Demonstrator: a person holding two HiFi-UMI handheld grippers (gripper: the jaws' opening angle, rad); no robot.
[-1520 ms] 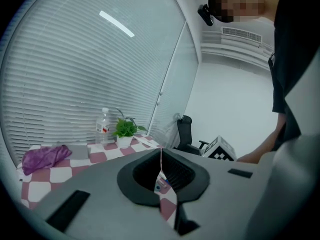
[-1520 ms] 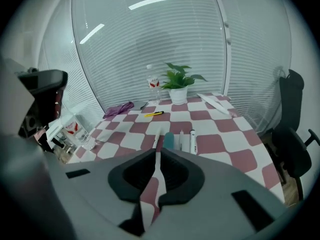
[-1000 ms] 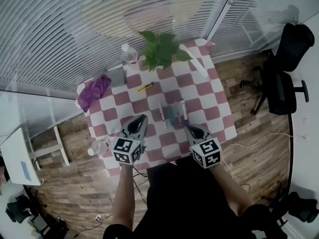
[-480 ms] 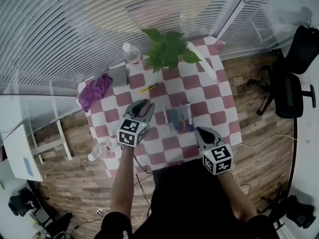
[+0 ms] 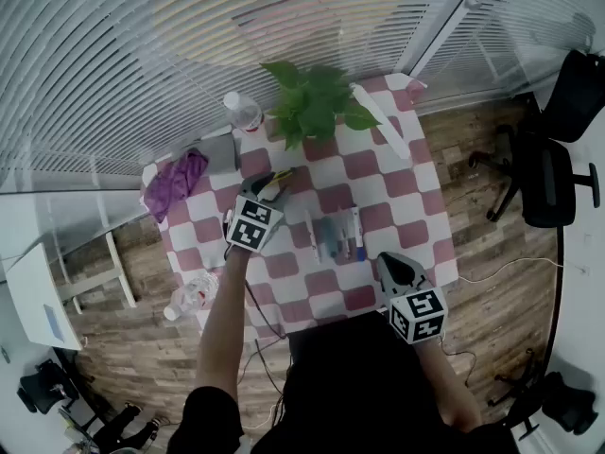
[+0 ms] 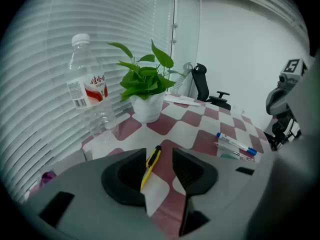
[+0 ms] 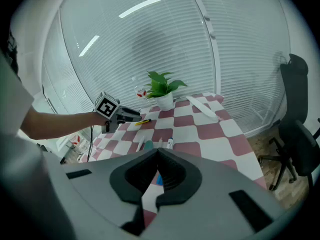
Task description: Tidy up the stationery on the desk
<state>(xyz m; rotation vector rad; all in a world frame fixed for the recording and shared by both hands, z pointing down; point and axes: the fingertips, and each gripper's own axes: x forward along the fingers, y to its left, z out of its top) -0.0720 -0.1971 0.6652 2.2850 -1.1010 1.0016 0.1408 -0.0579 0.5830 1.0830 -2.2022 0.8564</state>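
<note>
The left claw (image 6: 159, 153) stands with its 2 jaws apart, low over the checked desk (image 5: 374, 170), and a yellow utility knife (image 6: 150, 165) lies flat on the desk in the gap between them, closer to the jaw on the view's left; whether either jaw touches it cannot be told. Beyond this claw's tips stand a potted plant (image 6: 145, 86) and, to its left, an upright clear water bottle (image 6: 88, 89). Off to the claw's right, a short row of pens (image 6: 237, 146) lies side by side on the desk. In the head view, the left claw (image 5: 271, 186) reaches out over the far half of the desk, with a purple cloth (image 5: 174, 181) on its left. The right claw (image 7: 157, 152) is held back at the desk's near edge with its jaw tips pressed together and nothing between them; the pens (image 7: 154, 144) lie just ahead of it, and the plant (image 7: 163, 88) farther on.
</note>
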